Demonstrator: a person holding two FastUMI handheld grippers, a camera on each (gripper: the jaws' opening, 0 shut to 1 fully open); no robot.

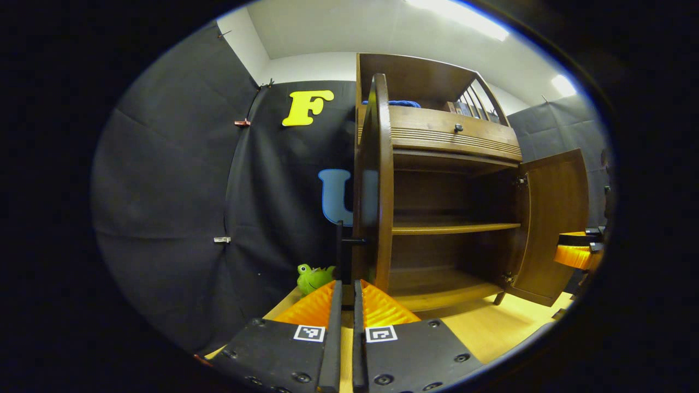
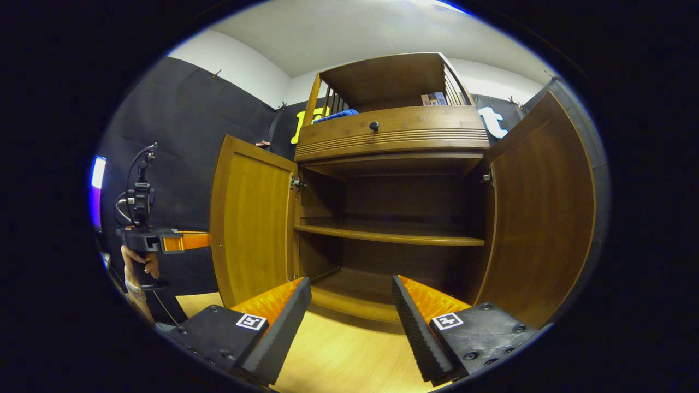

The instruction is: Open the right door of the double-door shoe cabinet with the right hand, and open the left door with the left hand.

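The wooden shoe cabinet (image 2: pixel 393 136) stands with both doors swung out. In the left gripper view the left door (image 1: pixel 374 180) is edge-on, and my left gripper (image 1: pixel 348 284) is shut on its thin dark handle (image 1: pixel 340 245) on the outer face. In the right gripper view that left gripper (image 2: pixel 185 241) reaches behind the left door (image 2: pixel 254 224). My right gripper (image 2: pixel 351 281) is open, low in front of the cabinet's bottom shelf, with nothing between its fingers. The right door (image 2: pixel 540 218) stands wide beside it, apart from the fingers. The right gripper (image 1: pixel 579 254) also appears past the right door (image 1: pixel 551 224).
Inside are a bare middle shelf (image 2: pixel 387 234) and a drawer with a dark knob (image 2: pixel 374 126) above. A blue cloth (image 1: pixel 401 103) lies on the top rack. A green plush toy (image 1: pixel 312 277) sits on the light wooden floor (image 2: pixel 338 355) left of the cabinet. A hand (image 2: pixel 139 262) holds the left gripper.
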